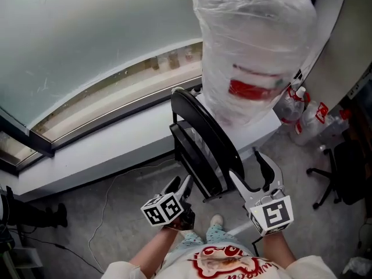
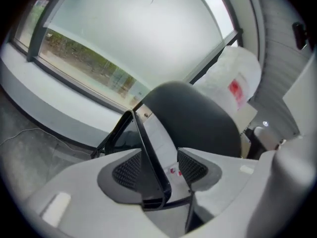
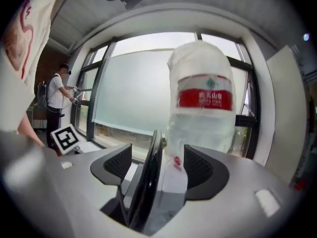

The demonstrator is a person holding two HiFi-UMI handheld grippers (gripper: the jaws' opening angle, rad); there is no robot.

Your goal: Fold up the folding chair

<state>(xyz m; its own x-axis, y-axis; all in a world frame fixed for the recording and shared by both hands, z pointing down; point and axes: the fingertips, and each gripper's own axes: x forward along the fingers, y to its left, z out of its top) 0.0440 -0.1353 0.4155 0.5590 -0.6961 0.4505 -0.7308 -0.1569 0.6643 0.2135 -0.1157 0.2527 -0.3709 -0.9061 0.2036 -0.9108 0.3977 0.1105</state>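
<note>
A big water bottle wrapped in clear plastic (image 1: 250, 45) is standing at the white window ledge (image 1: 104, 147). Just beside it, in front of the ledge, the black folding chair with a round padded seat and a thin metal frame (image 1: 200, 138) is standing upright, folded flat. The right gripper (image 1: 251, 172) is gaping wide around the chair's edge, not pressing it. The left gripper (image 1: 179, 186) is open too, with a frame tube lying against one pad only.
</note>
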